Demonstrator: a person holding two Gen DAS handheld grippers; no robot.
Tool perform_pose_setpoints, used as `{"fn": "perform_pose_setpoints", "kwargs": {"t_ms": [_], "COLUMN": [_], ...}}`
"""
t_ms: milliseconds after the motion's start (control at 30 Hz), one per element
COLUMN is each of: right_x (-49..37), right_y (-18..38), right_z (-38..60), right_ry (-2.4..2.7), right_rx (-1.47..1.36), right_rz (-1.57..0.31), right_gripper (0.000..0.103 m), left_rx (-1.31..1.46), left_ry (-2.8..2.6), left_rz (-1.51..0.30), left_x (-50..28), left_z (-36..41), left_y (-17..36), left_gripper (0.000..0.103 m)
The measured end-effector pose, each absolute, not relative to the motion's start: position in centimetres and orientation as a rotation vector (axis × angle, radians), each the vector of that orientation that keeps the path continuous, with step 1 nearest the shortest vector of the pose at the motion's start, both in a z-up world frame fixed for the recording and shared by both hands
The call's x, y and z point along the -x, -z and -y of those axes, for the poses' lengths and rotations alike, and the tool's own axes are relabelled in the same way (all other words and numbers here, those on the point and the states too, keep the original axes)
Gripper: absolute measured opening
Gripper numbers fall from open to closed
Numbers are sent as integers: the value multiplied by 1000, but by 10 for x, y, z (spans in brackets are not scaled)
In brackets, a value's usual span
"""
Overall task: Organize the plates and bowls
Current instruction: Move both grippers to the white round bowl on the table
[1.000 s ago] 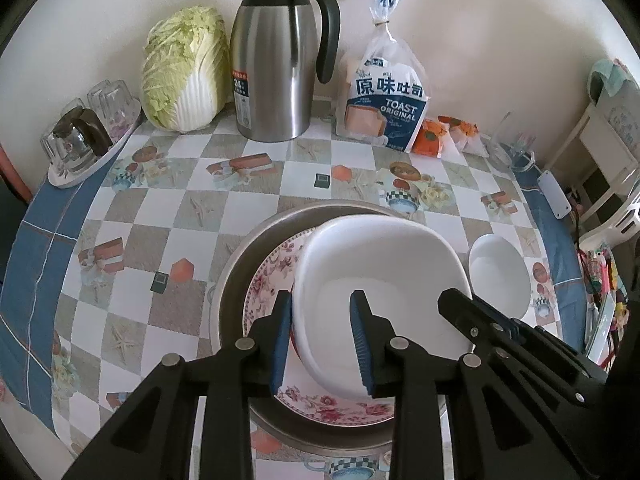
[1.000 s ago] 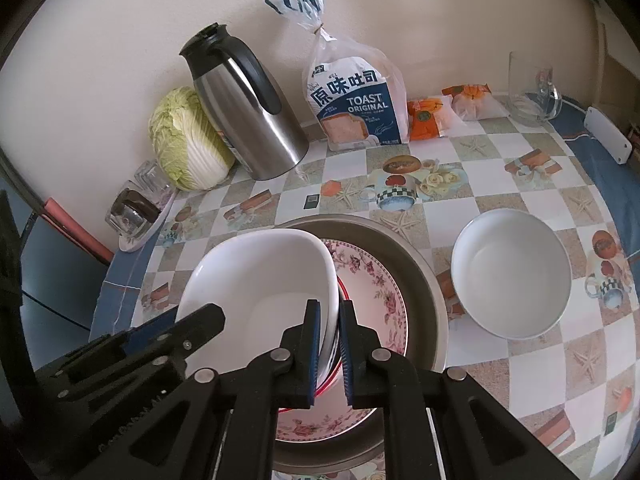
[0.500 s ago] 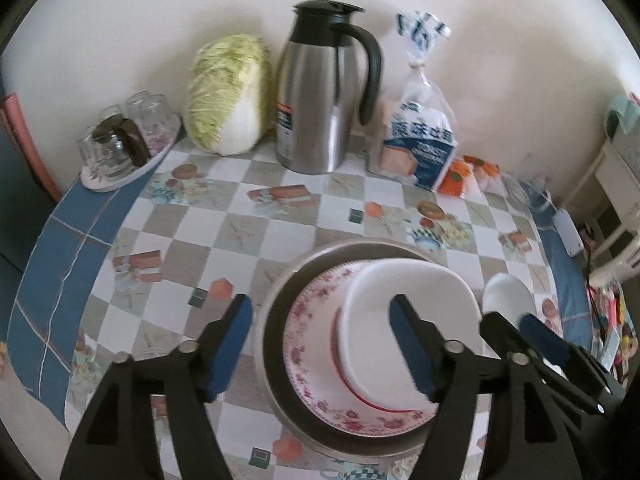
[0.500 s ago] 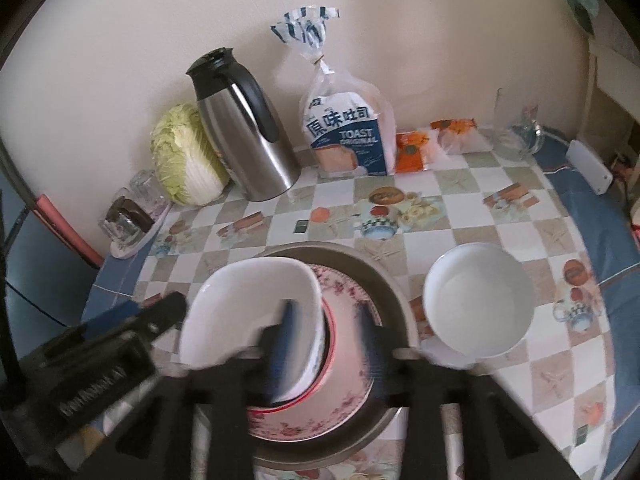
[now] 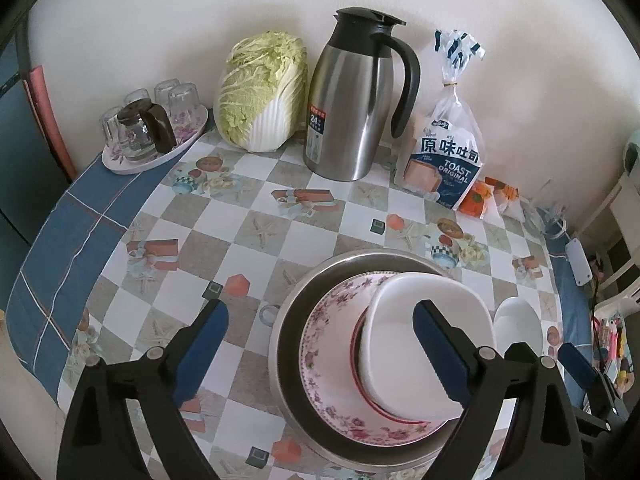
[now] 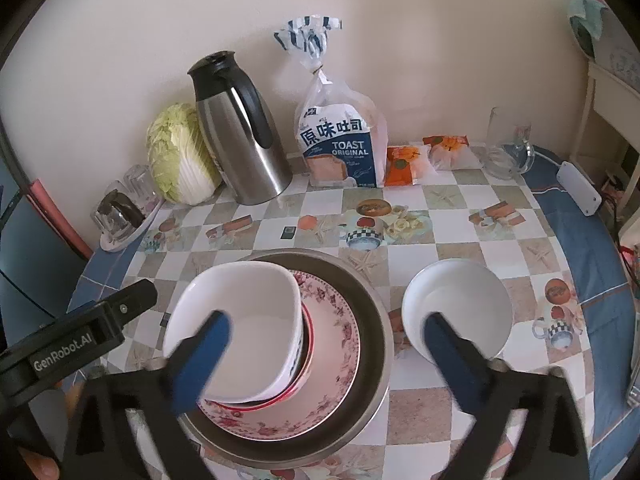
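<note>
Both grippers have just let go of the square white bowl [image 6: 236, 320]: the left gripper [image 5: 320, 354] and right gripper [image 6: 326, 356] are opening, fingers spread, pinching nothing. The bowl now rests on the floral plate [image 6: 332, 332] inside the metal pan [image 6: 376, 320], near the counter's front edge. The round white bowl [image 6: 460, 300] still waits beside it.

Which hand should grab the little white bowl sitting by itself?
Probably the right. The right hand-held gripper, jaws opening with nothing between them, has one finger over the lone white bowl. From the left hand-held gripper, that bowl lies beyond the stacked dishes.
</note>
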State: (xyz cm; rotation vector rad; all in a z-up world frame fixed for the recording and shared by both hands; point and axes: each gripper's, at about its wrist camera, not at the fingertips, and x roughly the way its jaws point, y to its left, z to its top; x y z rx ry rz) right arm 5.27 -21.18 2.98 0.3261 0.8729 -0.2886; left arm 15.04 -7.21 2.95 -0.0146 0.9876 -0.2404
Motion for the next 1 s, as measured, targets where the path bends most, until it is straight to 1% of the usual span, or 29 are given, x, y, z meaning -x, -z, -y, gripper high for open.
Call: {"fn": "perform_pose_setpoints", "kwargs": {"t_ms": [300,667,1000], "right_x": [-36,-1,35], "right_y": [-32,-34,-29], "right_z": [238,297,349], "right_ry": [332,442,537], "right_rx": [-351,-428,-513], "right_rz": [-859,-835,-809], "right_gripper": [103,103,103], "left_rx": [-6,-66,-168], "left_ry": [284,367,497], "left_rz": [-968,-929,-882], "left_x": [-139,-118,-87], "left_z": [100,146,208], "left_y": [-34,-40,-46], "left_gripper": [94,94,94]}}
